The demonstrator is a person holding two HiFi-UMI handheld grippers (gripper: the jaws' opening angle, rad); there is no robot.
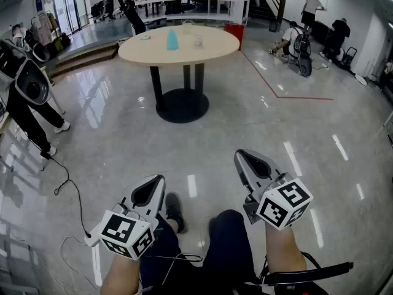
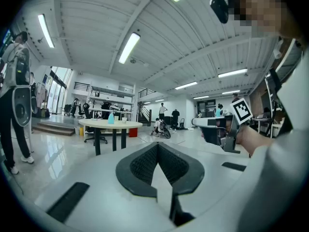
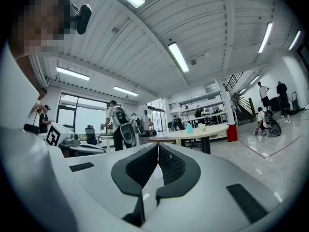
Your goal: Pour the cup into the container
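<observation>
- Head view: high, looking forward and steeply down over the person's knees. The left gripper (image 1: 161,180) and right gripper (image 1: 239,155) are close at the bottom, the round table (image 1: 178,45) well off at the top.
- Left gripper view: low, roughly level along its own jaws, table (image 2: 110,124) distant, left of centre. The right gripper (image 2: 197,123) shows at right.
- Right gripper view: low, level, table (image 3: 203,131) distant, right of centre.
- All three views share the table.

We note a light-blue cup (image 1: 172,40), narrower at its top, standing upright near the middle of the round beige table (image 1: 153,57) far across the floor. Near it on the right stands a pale, see-through container (image 1: 198,40), also upright and not touching the cup.
</observation>
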